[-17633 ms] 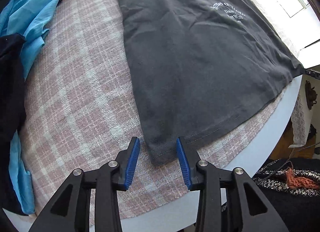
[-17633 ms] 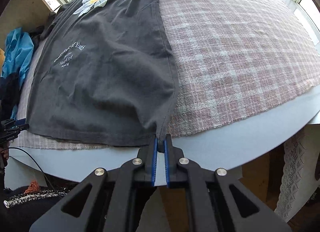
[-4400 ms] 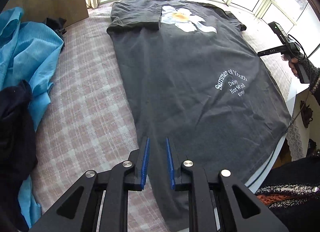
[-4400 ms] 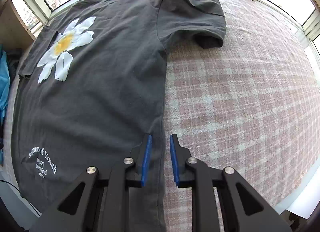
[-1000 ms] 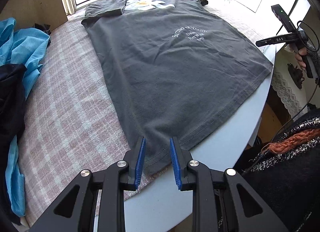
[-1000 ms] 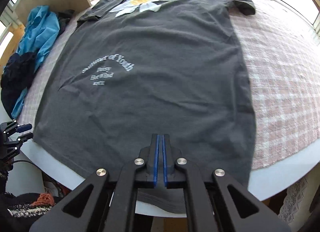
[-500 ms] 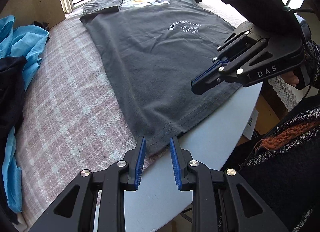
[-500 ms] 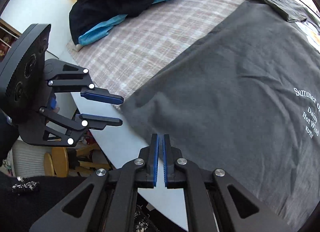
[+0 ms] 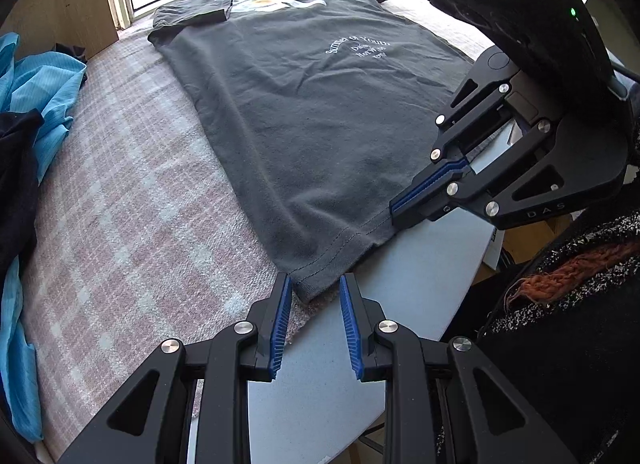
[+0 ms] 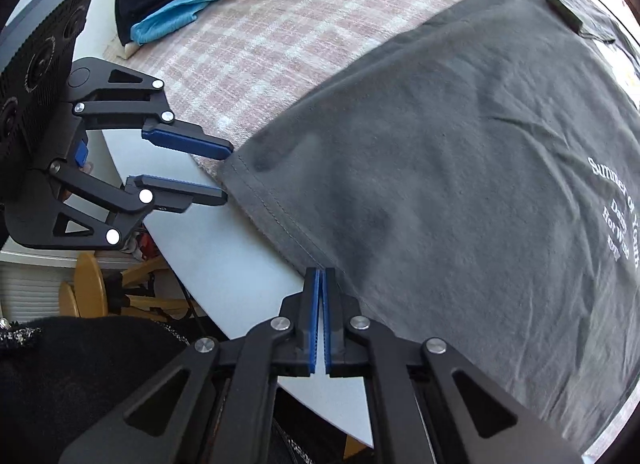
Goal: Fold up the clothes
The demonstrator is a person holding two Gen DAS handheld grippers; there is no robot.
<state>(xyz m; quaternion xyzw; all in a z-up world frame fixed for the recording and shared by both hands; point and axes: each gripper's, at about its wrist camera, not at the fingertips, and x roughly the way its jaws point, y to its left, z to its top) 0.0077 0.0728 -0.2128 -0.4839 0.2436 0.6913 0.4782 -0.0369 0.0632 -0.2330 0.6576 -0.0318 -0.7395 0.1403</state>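
Note:
A dark grey T-shirt (image 9: 300,104) with a white daisy print and white lettering lies flat on a pink plaid cloth (image 9: 120,204). My left gripper (image 9: 315,284) is open at the shirt's near left hem corner, which sits between its blue fingertips untouched. In the right wrist view the left gripper (image 10: 226,174) straddles that same corner of the T-shirt (image 10: 440,184). My right gripper (image 10: 321,272) is shut, its tips resting on the hem a short way along. In the left wrist view the right gripper (image 9: 394,215) comes in from the right. Whether cloth is pinched between its jaws is unclear.
The white table edge (image 9: 420,264) curves just below the hem. A blue garment (image 9: 48,76) and a dark garment (image 9: 16,168) are piled at the left. A window runs along the far side. A wooden chair (image 10: 92,284) stands below. A person's dark knit sleeve (image 9: 560,304) fills the right.
My right gripper has swung from the middle of the hem over toward the left corner and rolled, ending next to the left gripper. The left gripper has edged up to the corner.

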